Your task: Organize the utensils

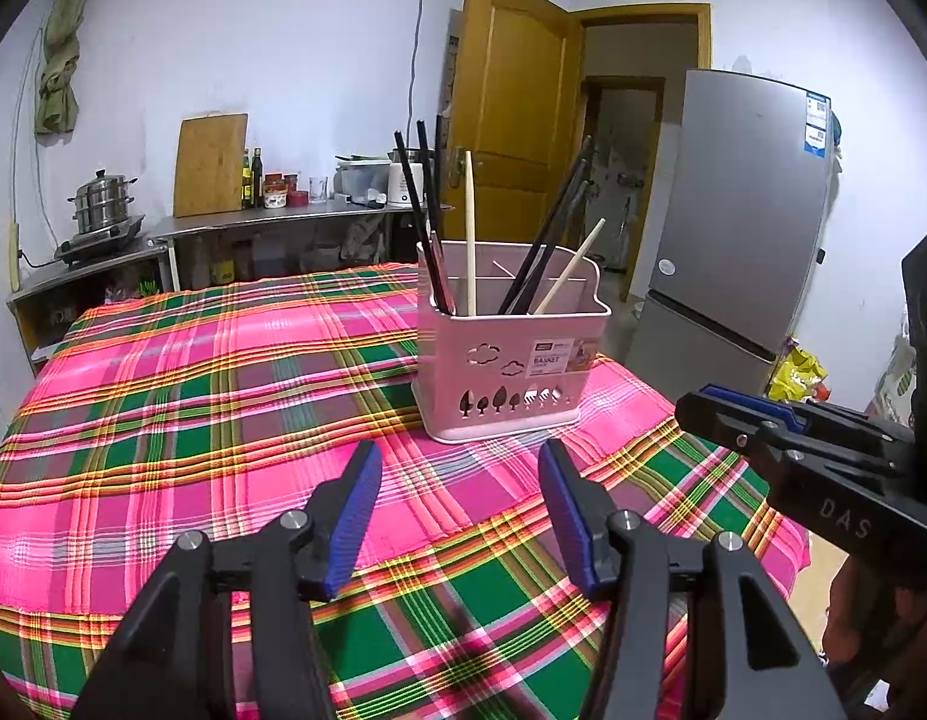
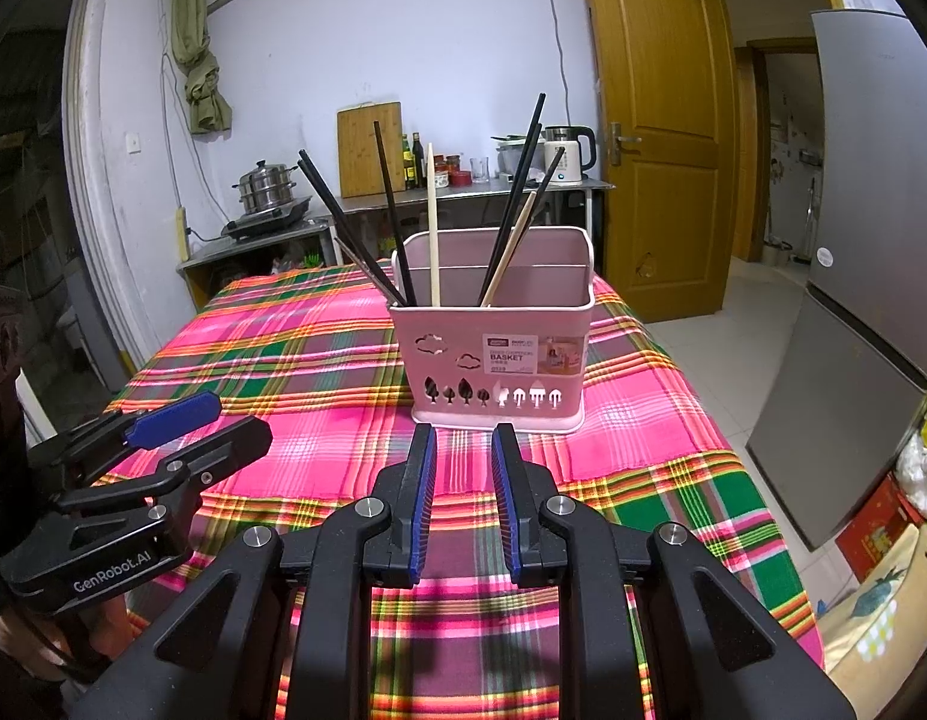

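My left gripper [image 1: 460, 516] released, nothing between its pads | my right gripper [image 2: 463, 501] narrowly parted, empty | pink basket [image 2: 499, 354] just ahead of both, on plaid cloth [image 2: 253, 348] | chopsticks [image 2: 511, 210] already upright inside, split by divider | I judge sorting nearly done

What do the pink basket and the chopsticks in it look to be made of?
Pink basket: likely moulded plastic, matte, with clean cut-out clouds and trees and a rolled rim. Pale chopsticks: probably bare wood or bamboo, dull tan. Black chopsticks: smooth and dark, perhaps plastic or lacquered wood; the look leaves it open.
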Demonstrator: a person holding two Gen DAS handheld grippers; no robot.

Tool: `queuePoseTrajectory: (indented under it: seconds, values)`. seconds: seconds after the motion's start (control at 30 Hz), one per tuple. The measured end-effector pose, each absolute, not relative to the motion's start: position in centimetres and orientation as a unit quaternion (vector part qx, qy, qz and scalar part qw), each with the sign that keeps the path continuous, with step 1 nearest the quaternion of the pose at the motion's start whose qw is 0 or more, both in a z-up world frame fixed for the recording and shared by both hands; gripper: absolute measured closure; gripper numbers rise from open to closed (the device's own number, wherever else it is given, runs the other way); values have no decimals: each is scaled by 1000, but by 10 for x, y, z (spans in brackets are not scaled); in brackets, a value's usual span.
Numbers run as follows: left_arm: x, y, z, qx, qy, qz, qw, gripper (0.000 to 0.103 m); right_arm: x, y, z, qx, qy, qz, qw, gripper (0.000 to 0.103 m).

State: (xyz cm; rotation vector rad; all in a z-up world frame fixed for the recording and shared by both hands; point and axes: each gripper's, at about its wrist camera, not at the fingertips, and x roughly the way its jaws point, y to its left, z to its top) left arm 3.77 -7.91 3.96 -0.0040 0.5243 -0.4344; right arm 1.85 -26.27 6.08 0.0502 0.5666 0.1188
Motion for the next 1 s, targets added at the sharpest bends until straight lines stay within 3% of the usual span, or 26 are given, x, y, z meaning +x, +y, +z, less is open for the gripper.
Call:
queuePoseTrajectory:
  seconds: [1.0]
  values:
    - [34,-85,35,11,261,-207,943,46,18,-263,58,21,284,57,957,84]
